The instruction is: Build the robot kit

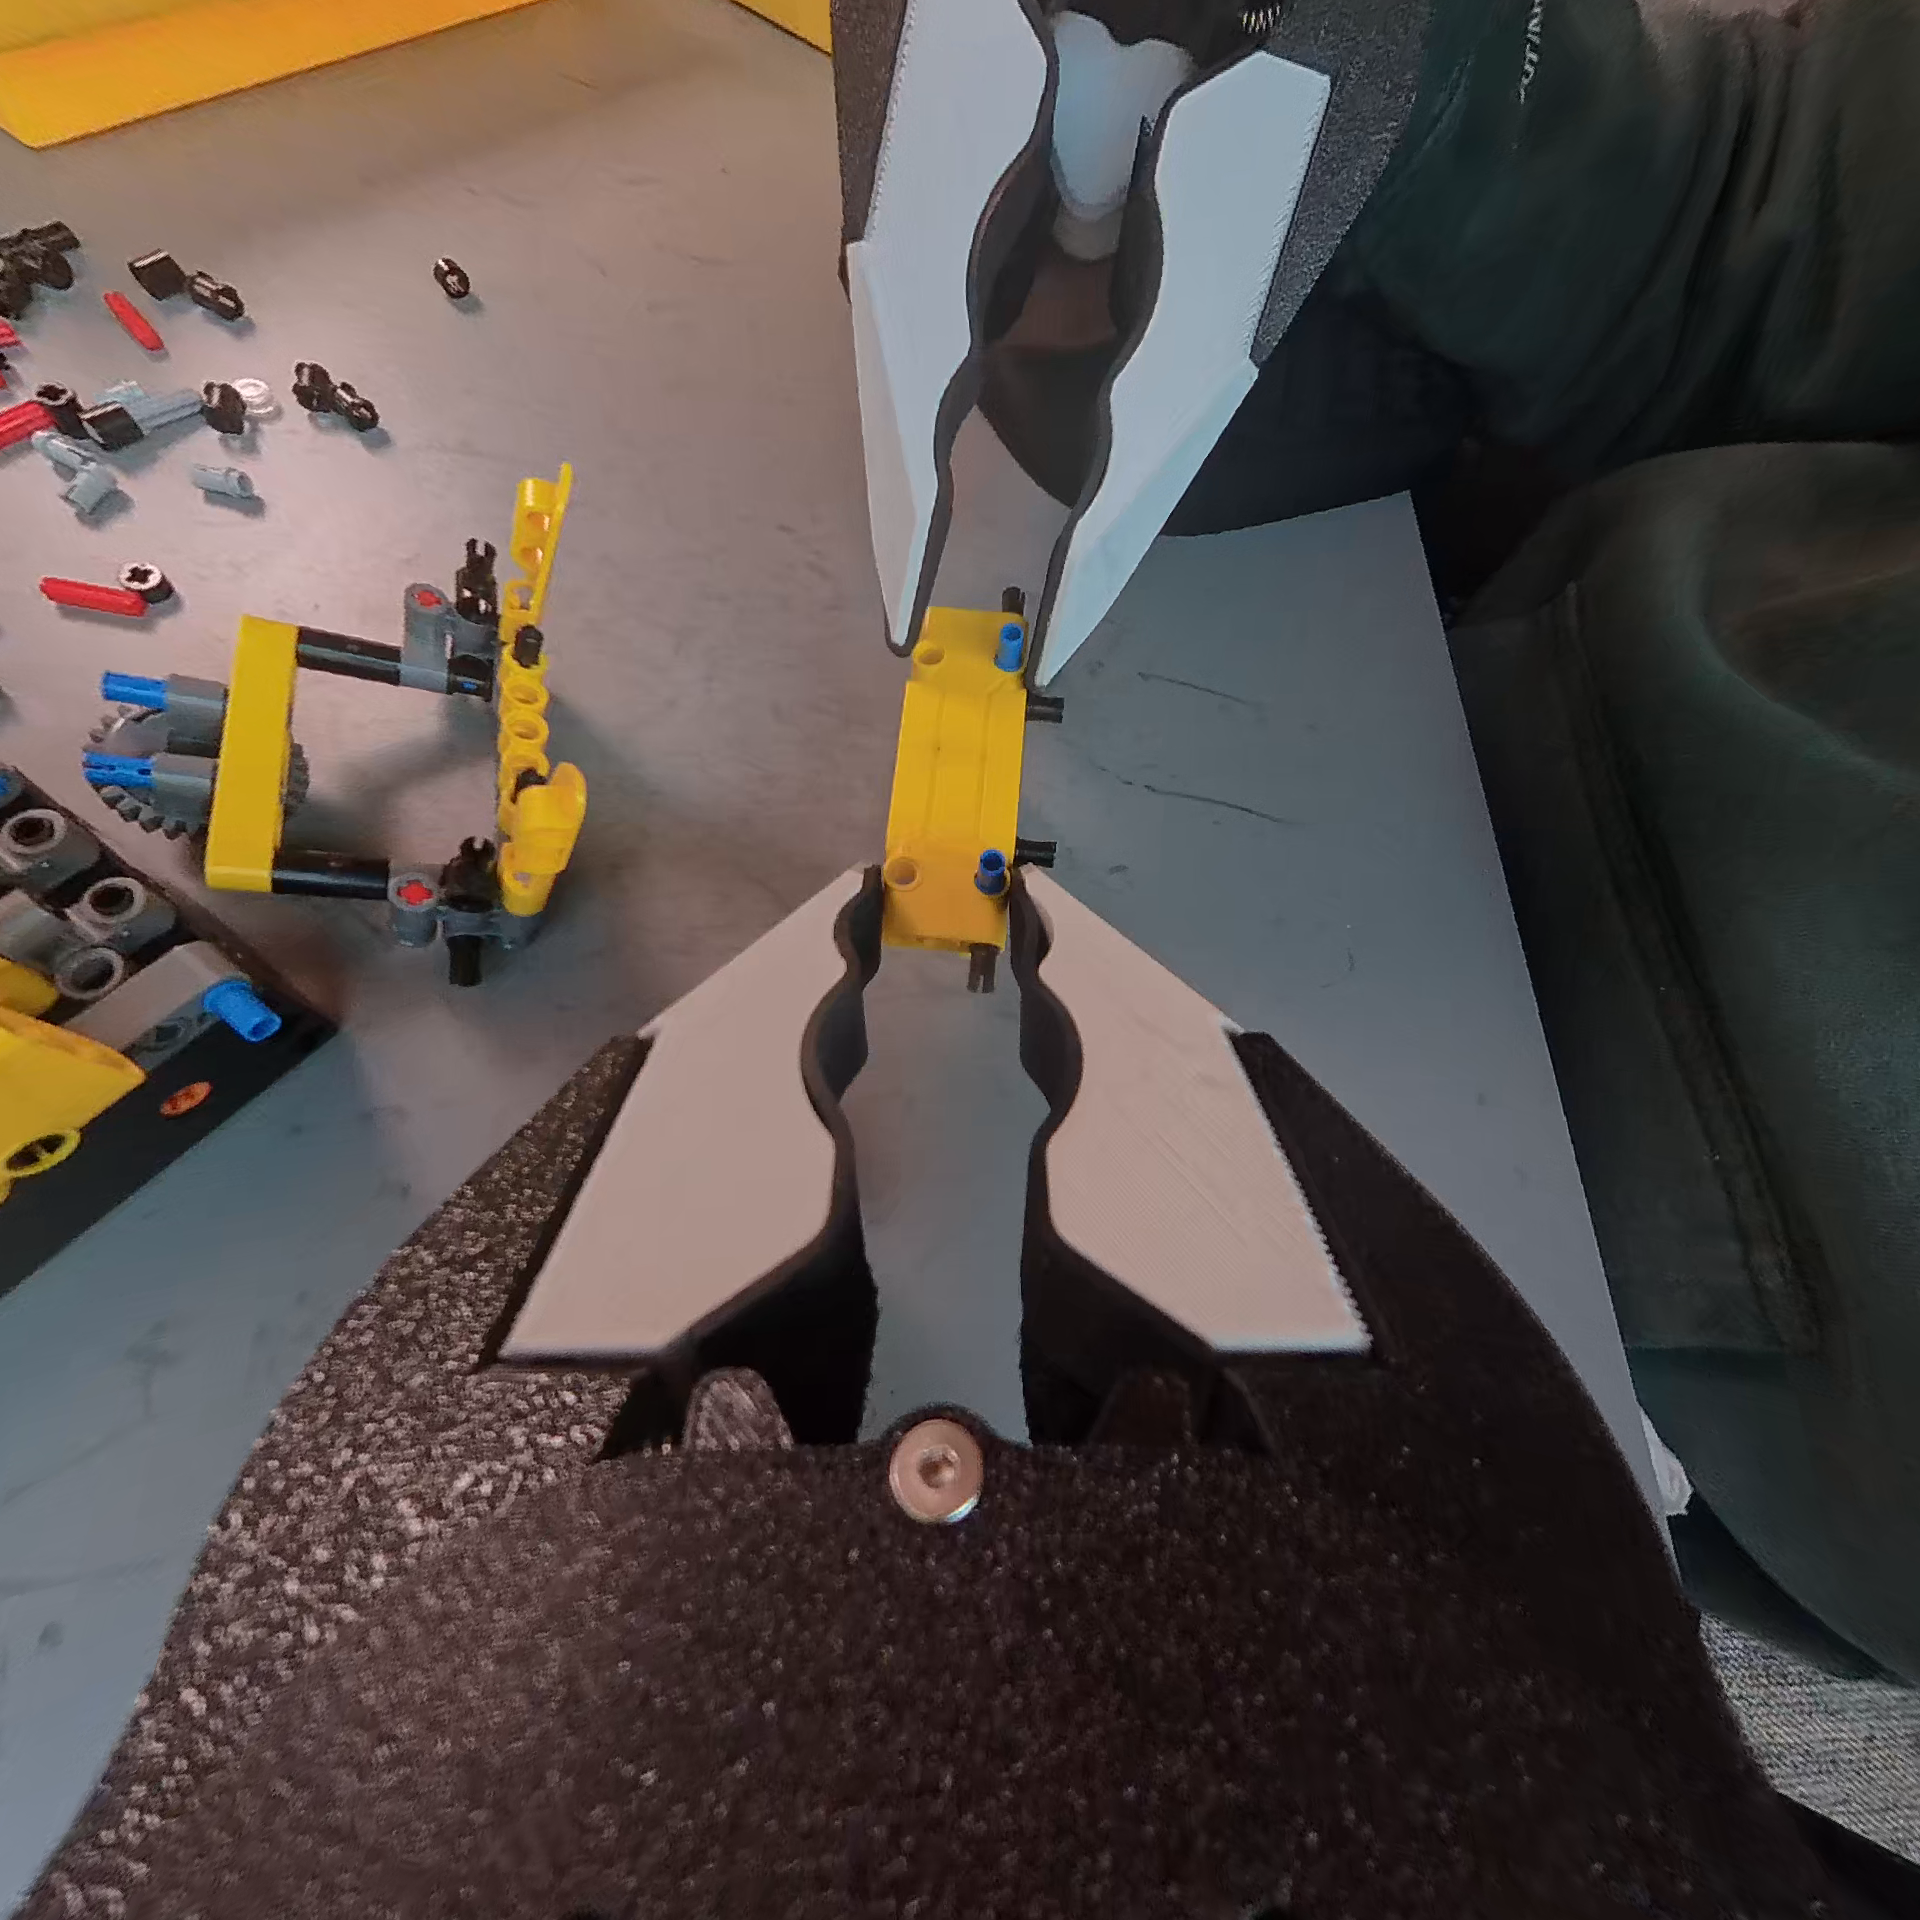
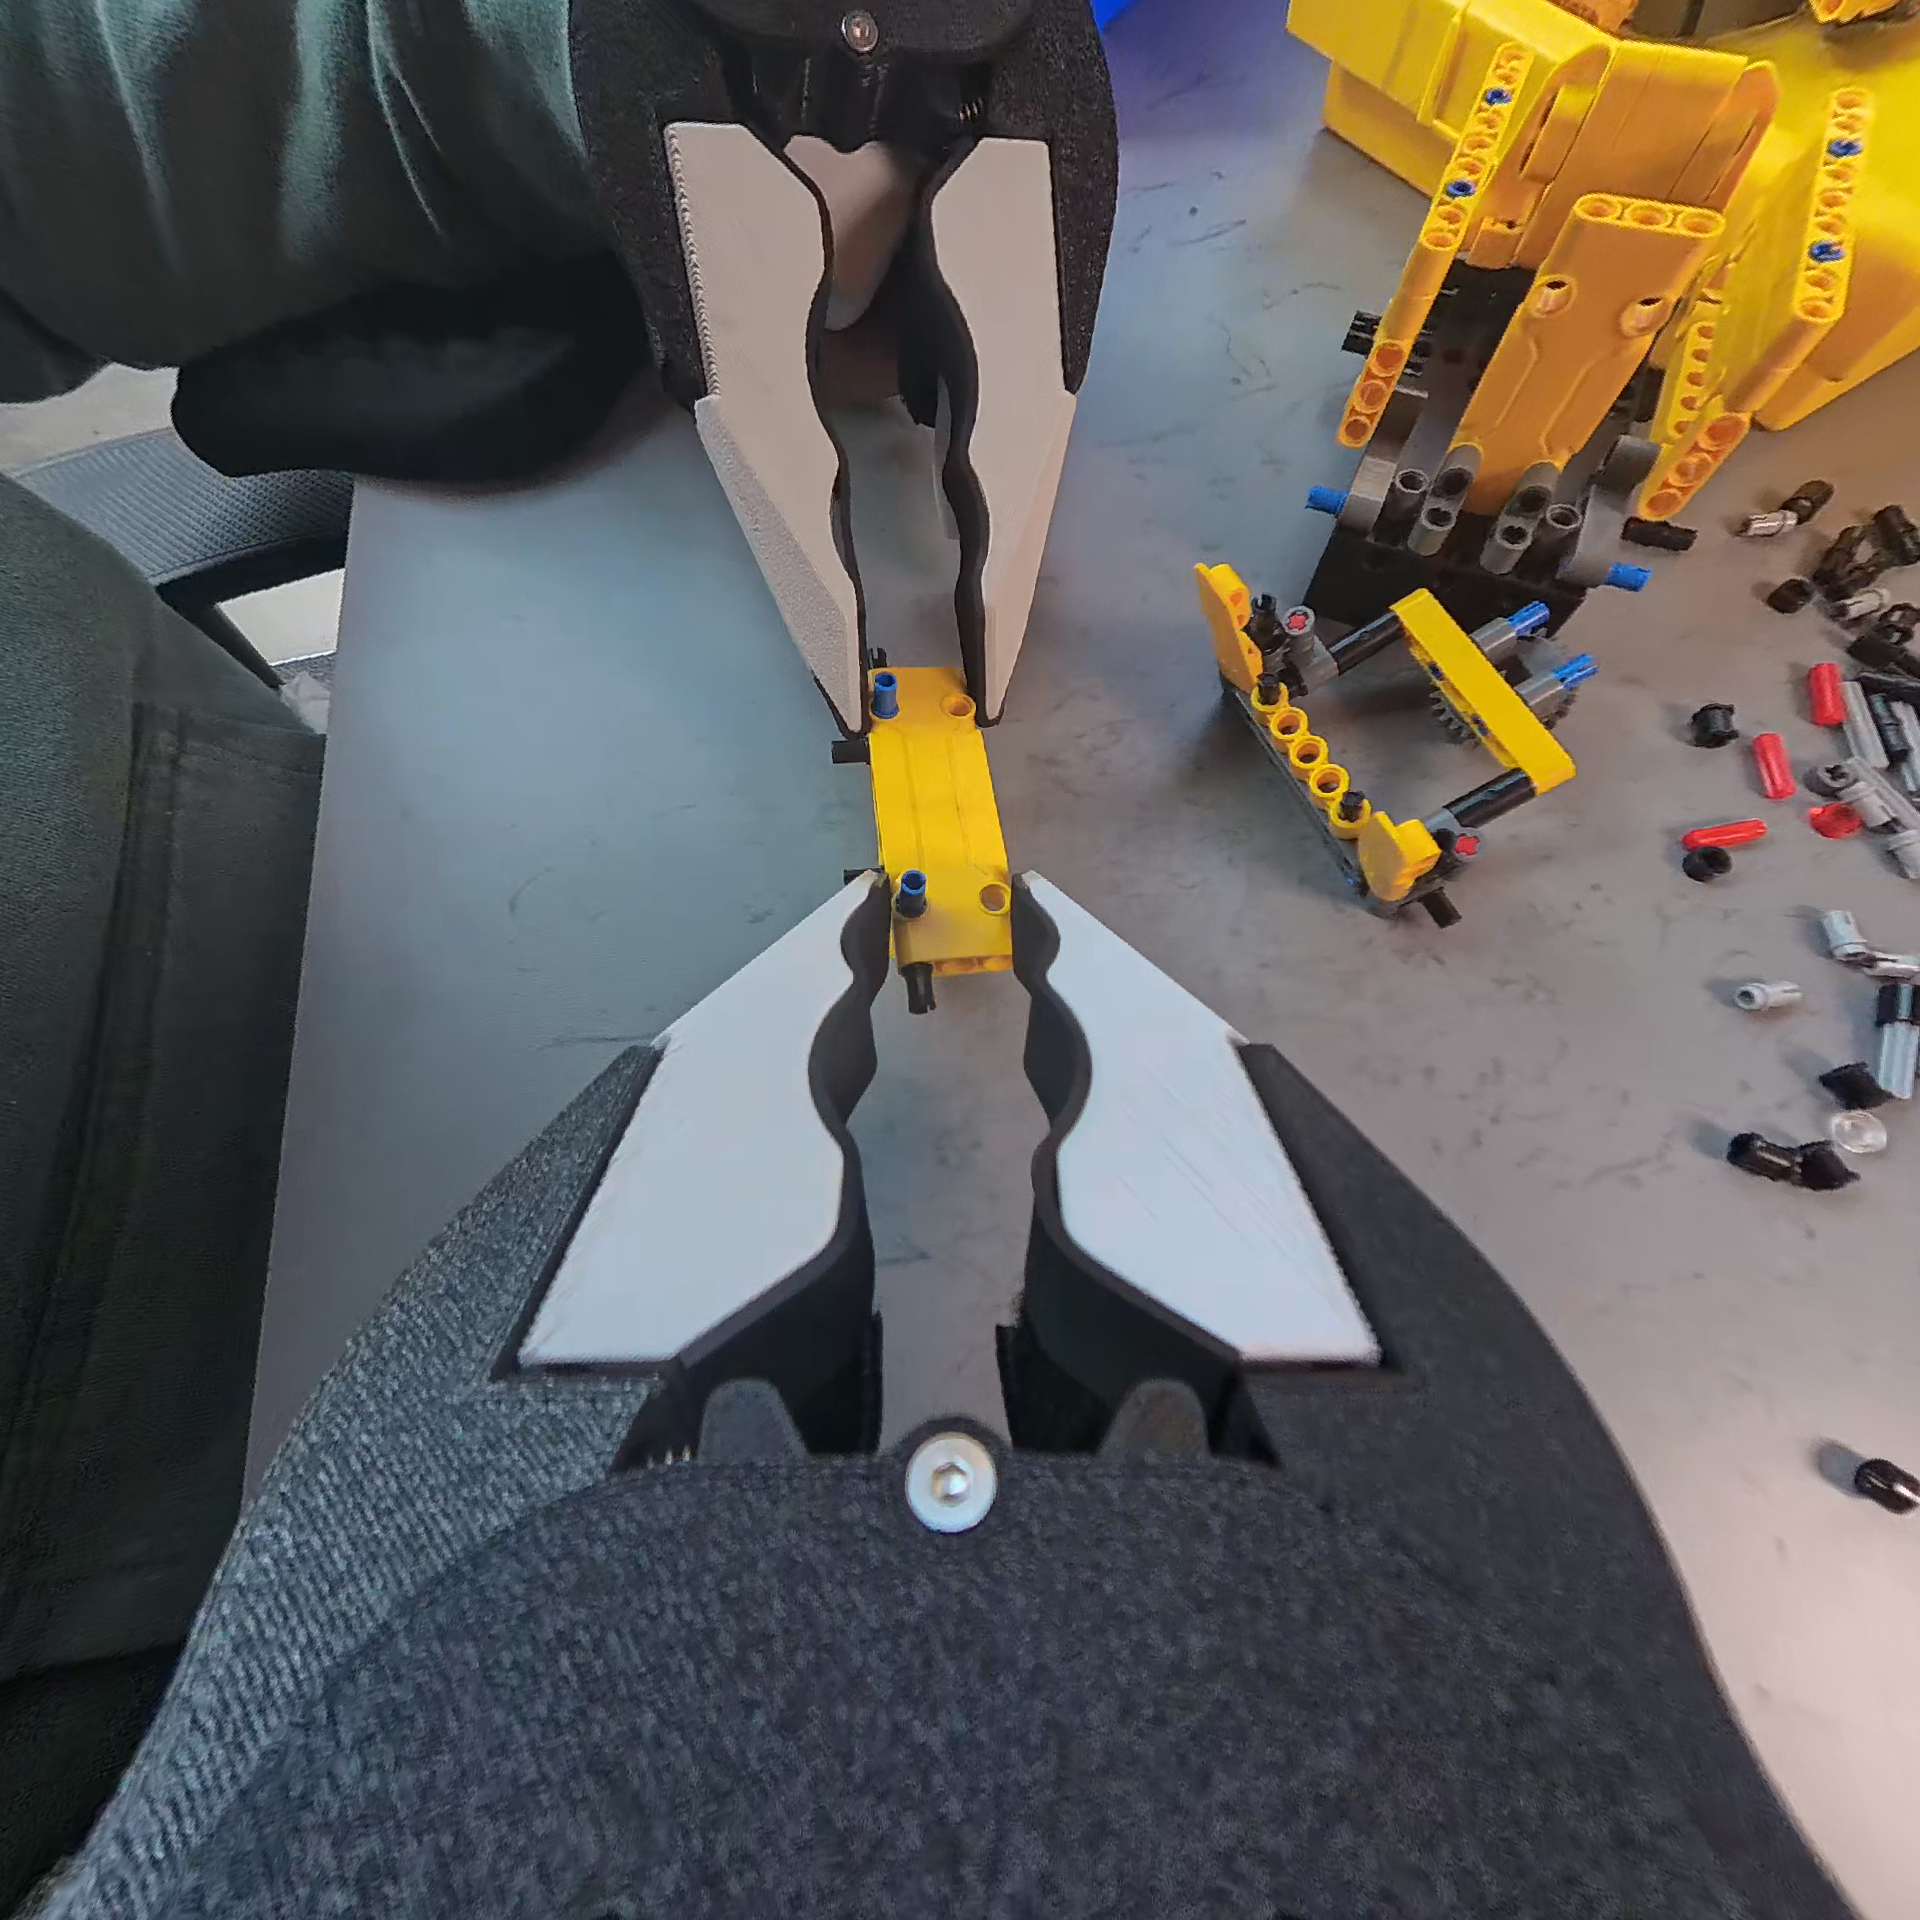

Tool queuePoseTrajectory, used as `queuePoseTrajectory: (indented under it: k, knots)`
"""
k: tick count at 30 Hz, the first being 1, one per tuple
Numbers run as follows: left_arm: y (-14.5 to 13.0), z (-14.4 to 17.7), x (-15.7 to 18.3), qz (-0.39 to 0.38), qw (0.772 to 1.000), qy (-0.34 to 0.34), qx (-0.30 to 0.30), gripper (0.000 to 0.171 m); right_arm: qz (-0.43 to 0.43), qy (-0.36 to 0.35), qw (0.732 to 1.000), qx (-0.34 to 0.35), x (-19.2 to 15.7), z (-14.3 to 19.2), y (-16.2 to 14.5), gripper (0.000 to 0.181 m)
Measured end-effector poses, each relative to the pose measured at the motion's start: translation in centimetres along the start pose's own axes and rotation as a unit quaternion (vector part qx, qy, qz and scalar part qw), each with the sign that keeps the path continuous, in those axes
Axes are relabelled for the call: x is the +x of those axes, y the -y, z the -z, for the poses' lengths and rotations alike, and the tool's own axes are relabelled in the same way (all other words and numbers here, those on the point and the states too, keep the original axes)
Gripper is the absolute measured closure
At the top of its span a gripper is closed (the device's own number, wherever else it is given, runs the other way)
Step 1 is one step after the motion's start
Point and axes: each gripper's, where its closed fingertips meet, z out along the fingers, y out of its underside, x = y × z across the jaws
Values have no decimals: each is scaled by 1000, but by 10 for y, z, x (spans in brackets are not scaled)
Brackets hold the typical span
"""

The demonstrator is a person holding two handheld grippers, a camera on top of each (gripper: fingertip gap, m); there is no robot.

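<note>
Left gripper clamped on one end of a yellow building-brick panel, held over the tabletop near its edge. Right gripper clamped on the opposite end. Probably light, rigid, slick plastic; best gripped by its flat ends, clear of the blue pins.

A yellow building-brick panel — long, flat, with two blue pins standing on top and black pins jutting from one side and an end — hangs level above the grey table, pinched at both ends.
</note>
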Motion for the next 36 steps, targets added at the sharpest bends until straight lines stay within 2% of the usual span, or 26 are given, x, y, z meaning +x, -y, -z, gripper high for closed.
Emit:
queuePoseTrajectory:
  k: [4, 5, 6, 12, 15, 19, 23, 26, 28, 30, 32, 34, 36]
  knots:
    - [-1, 0, -1, 5, 1000, -1, -2, 148, -1, 0, 1000, -1, 0, -1, -1, 159]
    - [0, 0, -2, 8, 1000, 3, -1, 148, -1, 2, 1000, 1, -1, -1, -1, 171]
    - [0, 0, -4, 11, 1000, 4, 0, 148, 1, 5, 1000, 7, -2, 0, 1, 175]
    - [6, 4, -4, 18, 1000, 1, 23, 148, 3, 0, 1000, 17, 0, 2, 4, 165]
    - [11, 7, -6, 52, 998, -8, 38, 148, 76, -28, 996, 43, -1, 8, 13, 156]
    - [21, 18, -7, 137, 985, -62, 80, 148, 229, -111, 966, 32, 5, 11, 14, 156]
    - [22, 22, -9, 192, 972, -96, 98, 148, 289, -152, 945, 20, 10, 9, 20, 165]
    - [25, 25, -12, 190, 971, -90, 112, 148, 232, -112, 966, 30, 10, 11, 23, 165]
    - [26, 29, -15, 157, 979, -59, 113, 148, 129, -53, 989, 44, 11, 14, 25, 165]
    - [29, 34, -13, 121, 985, -36, 115, 146, 5, 26, 998, 54, 9, 17, 28, 166]
    - [29, 33, -11, 80, 991, -7, 105, 152, -106, 93, 988, 64, 8, 20, 31, 166]
    - [26, 29, -11, 54, 995, 16, 86, 164, -203, 129, 969, 54, 12, 16, 28, 165]
    - [22, 27, -17, 57, 995, 34, 71, 165, -268, 154, 949, 54, 17, 11, 22, 165]
